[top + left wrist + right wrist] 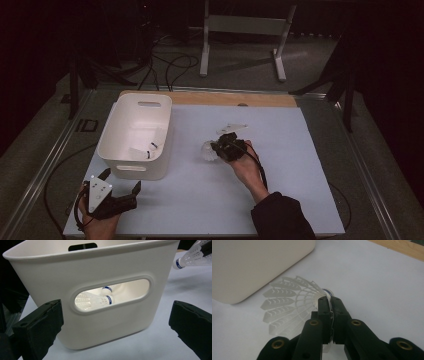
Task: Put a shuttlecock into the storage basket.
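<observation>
1. Shuttlecock (pixel 287 305) (white plastic skirt, blue band at its cork) is clamped in the right gripper (pixel 329 300), whose jaws are pressed together on the skirt's edge.
2. It is held out over the pale blue table (pixel 280 200), to the right of the white bin (pixel 120 167) and apart from it.
3. Two more shuttlecocks (pixel 93 300) are seen lying inside the bin through its handle slot.
4. The left gripper (pixel 120 180) is rested near the table's front edge, just before the bin, its jaws spread wide with nothing gripped.
5. A white scrap (pixel 231 128) is seen on the table beyond the right gripper.
</observation>
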Tool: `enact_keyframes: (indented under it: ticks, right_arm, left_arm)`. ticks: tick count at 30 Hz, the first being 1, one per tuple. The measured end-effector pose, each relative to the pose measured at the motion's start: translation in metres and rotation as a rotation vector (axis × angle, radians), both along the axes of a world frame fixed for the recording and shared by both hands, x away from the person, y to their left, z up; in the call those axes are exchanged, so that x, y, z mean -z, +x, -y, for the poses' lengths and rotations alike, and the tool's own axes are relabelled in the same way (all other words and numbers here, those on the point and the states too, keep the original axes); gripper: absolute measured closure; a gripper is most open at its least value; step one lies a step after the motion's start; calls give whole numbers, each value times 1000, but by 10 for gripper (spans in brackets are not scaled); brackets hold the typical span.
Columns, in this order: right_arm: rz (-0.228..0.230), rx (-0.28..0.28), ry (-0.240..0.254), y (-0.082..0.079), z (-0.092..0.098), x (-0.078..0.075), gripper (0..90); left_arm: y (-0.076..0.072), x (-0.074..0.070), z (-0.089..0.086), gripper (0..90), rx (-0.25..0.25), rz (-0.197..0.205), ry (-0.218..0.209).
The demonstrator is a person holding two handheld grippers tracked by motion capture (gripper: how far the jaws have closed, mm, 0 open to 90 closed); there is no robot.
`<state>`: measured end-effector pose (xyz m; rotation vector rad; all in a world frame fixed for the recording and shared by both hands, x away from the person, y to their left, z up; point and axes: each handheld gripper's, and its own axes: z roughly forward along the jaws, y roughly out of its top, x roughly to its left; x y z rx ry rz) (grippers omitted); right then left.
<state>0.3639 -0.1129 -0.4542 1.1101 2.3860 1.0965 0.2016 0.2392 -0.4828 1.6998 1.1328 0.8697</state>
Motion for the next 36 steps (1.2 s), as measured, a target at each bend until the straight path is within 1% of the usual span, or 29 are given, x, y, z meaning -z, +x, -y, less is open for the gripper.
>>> enact_keyframes:
  ticks: [8, 22, 25, 27, 29, 36]
  right_arm:
    - [13, 7, 11, 2, 2, -8, 877]
    - [22, 18, 22, 4, 1, -18, 877]
    - [23, 21, 30, 5, 1, -21, 878]
    - [17, 20, 46, 6, 2, -23, 877]
    - [17, 26, 52, 7, 4, -25, 878]
    - [29, 31, 70, 8, 5, -33, 878]
  left_arm:
    - [0, 0, 0, 1, 2, -1, 2]
    - [0, 0, 0, 1, 3, -1, 2]
    - [0, 0, 0, 1, 3, -1, 1]
    - [0, 0, 0, 1, 3, 0, 1]
    - [0, 0, 0, 1, 3, -1, 2]
    - [0, 0, 1, 1, 3, 0, 0]
